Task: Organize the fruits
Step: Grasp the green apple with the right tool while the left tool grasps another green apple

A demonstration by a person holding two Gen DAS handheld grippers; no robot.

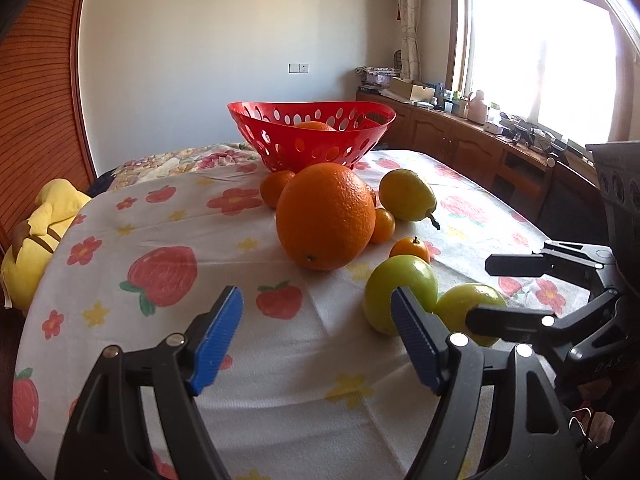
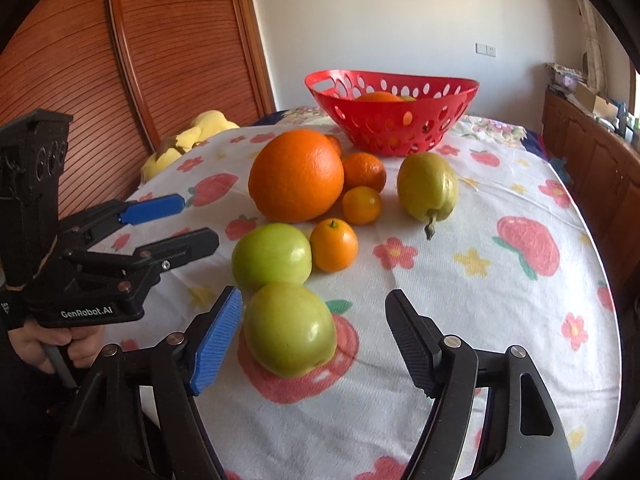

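The near green apple (image 2: 290,330) is seen at lower centre of the right wrist frame, just inside the right gripper (image 2: 314,340), whose jaws are spread, ungripping; the left gripper (image 1: 316,340), also open, is held farther off.

We see our right hand-held gripper (image 2: 314,336) with jaws apart around the nearest green apple (image 2: 289,330) on the tabletop (image 2: 480,300), the left hand-held gripper (image 2: 198,222) beside it, and a red basket (image 2: 390,120) beyond the big orange (image 2: 296,176).
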